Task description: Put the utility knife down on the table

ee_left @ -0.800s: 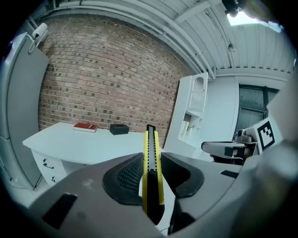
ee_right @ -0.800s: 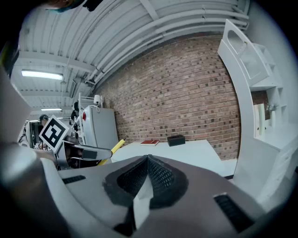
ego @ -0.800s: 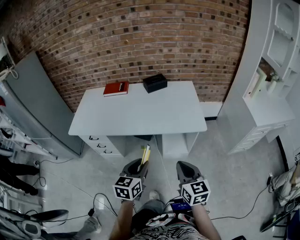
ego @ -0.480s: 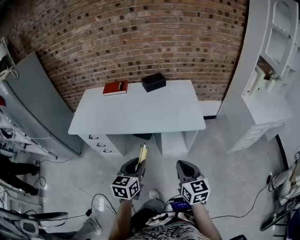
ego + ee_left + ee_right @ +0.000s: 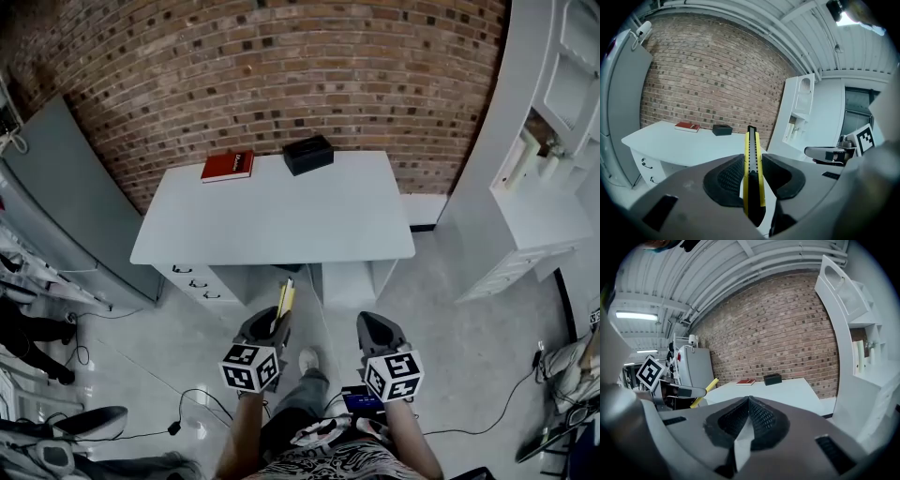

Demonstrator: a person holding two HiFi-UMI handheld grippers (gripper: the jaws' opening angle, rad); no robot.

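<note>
A yellow and black utility knife (image 5: 752, 168) stands gripped between the jaws of my left gripper (image 5: 752, 176), its tip pointing up and forward. In the head view the knife (image 5: 284, 302) pokes out of the left gripper (image 5: 265, 330), which is held over the floor just short of the white table (image 5: 272, 220). My right gripper (image 5: 378, 332) hangs beside it, to the right. Its jaws are closed on each other with nothing between them (image 5: 749, 420). The knife (image 5: 704, 392) also shows at the left of the right gripper view.
On the table's far edge lie a red book (image 5: 227, 166) and a black box (image 5: 308, 154). Drawers (image 5: 197, 283) sit under the table's left side. A white shelf unit (image 5: 548, 141) stands to the right, a grey cabinet (image 5: 56, 187) to the left. Cables (image 5: 178, 412) trail on the floor.
The view has shifted slightly closer to the table. Both grippers keep their hold and spacing; the knife stays clamped in the left one.
</note>
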